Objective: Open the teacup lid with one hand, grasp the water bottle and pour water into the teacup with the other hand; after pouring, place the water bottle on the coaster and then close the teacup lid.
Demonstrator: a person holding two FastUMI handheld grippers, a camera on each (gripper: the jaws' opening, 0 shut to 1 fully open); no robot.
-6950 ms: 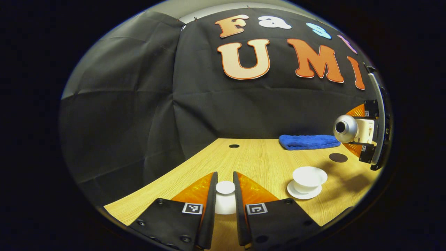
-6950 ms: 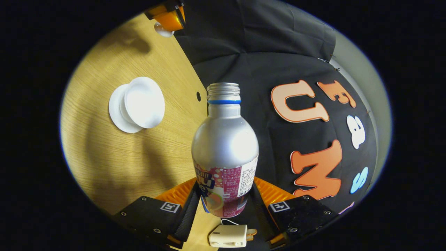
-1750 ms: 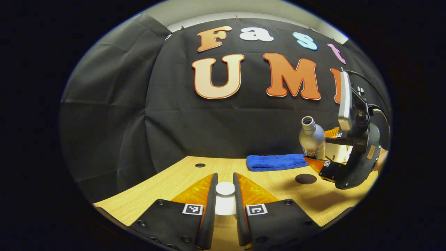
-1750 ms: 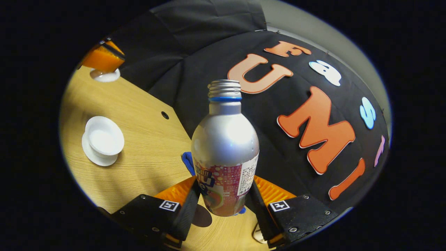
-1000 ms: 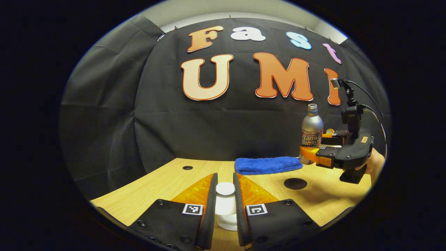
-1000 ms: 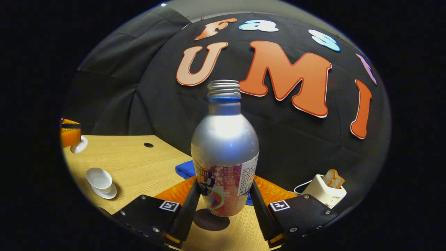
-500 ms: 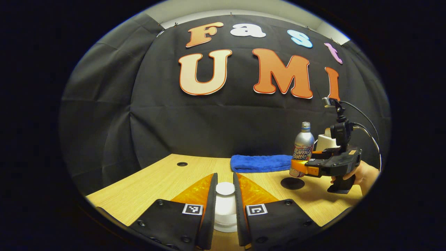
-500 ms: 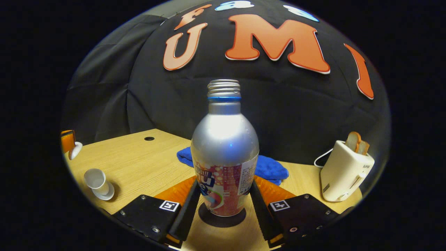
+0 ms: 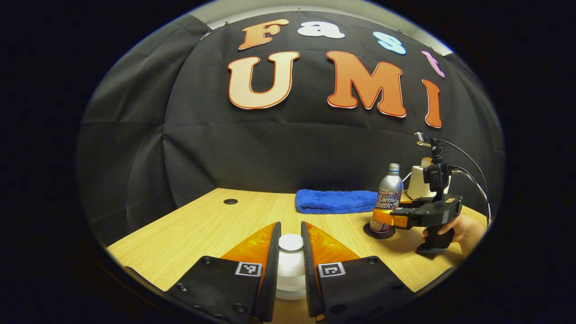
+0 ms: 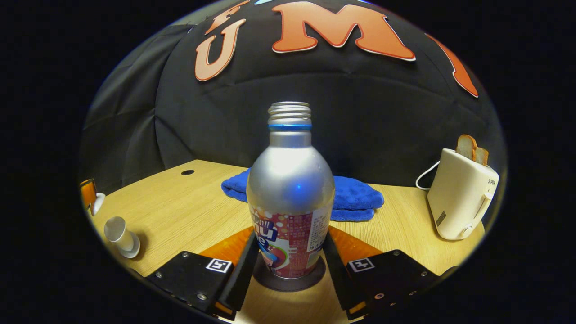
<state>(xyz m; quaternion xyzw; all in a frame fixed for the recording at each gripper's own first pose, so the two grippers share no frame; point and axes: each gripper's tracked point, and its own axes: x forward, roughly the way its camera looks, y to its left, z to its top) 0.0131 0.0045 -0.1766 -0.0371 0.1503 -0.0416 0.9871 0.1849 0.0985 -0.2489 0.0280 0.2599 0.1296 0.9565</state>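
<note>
Bottle (image 10: 290, 198), lowered from mid-air onto coaster (image 10: 288, 279), right hand-held gripper (image 10: 290, 265) still clamping it; left hand-held gripper (image 9: 291, 265) holding lid (image 9: 291, 243); release pending.

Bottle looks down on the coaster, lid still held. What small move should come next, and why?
Probably open the right gripper. The water bottle stands upright on the coaster with both fingers pressed on its label. Releasing it would leave the left gripper, shut on the teacup lid, to close the teacup.

Water bottle (image 10: 290, 198), formerly tipped above the teacup (image 10: 118, 231), now upright on the coaster (image 10: 288, 281).
</note>
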